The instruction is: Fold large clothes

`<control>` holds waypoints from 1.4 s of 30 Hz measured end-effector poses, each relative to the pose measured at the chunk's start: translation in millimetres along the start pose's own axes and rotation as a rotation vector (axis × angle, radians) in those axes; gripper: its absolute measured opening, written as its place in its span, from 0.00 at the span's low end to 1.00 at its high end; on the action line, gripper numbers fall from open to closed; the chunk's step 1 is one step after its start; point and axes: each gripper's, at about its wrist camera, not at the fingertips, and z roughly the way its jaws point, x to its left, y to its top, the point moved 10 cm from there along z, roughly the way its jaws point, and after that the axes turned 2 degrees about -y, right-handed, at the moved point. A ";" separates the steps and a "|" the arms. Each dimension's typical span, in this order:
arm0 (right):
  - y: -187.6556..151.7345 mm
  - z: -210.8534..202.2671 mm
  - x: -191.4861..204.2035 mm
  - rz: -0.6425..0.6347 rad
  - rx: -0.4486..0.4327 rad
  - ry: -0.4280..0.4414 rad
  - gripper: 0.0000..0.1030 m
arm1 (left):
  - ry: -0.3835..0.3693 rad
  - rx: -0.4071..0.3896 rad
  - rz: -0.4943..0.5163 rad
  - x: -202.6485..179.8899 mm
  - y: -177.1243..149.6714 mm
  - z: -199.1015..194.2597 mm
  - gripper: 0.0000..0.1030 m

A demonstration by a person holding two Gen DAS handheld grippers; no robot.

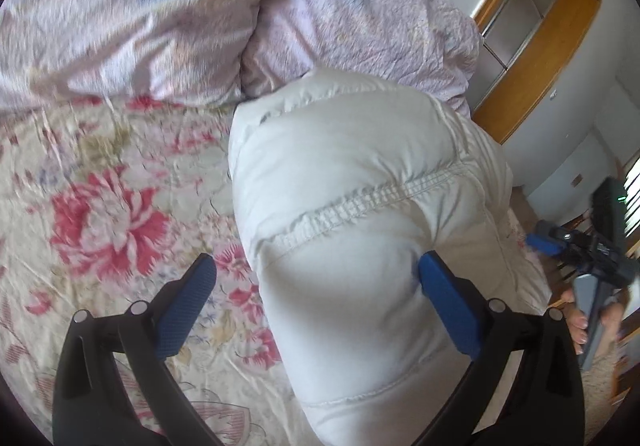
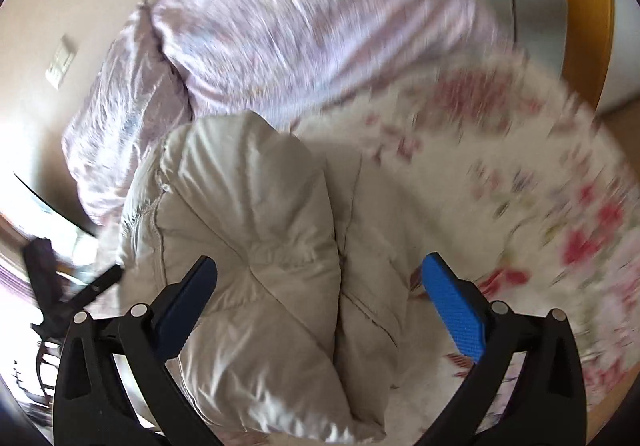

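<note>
Jaws on both grippers were wide apart and held nothing. The left gripper (image 1: 316, 278) hung over the bed (image 1: 100, 214), with the puffy white coat (image 1: 360, 186) under its right finger and running up the middle of the frame toward the pink pillows (image 1: 200, 14). The right gripper (image 2: 320, 278) hung right over the coat (image 2: 260, 246), a thick fold lying between its fingers, so I think it was nearer. In the left view, the other gripper (image 1: 592, 258) showed at the right edge, tilted, with a hand (image 1: 580, 326) on it
</note>
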 end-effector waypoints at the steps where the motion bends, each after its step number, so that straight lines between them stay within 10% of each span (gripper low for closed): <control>1: 0.1 8.4 -4.1 0.034 0.038 0.031 0.99 | -0.016 0.009 -0.019 1.3 -1.1 2.5 0.98; 17: -33.6 83.1 11.8 0.147 0.371 0.240 0.99 | -0.180 0.082 -0.116 1.9 -16.3 28.5 0.98; 42: -38.7 98.5 42.1 0.071 0.365 0.420 0.99 | -0.145 0.029 -0.094 -10.8 -16.9 39.3 0.98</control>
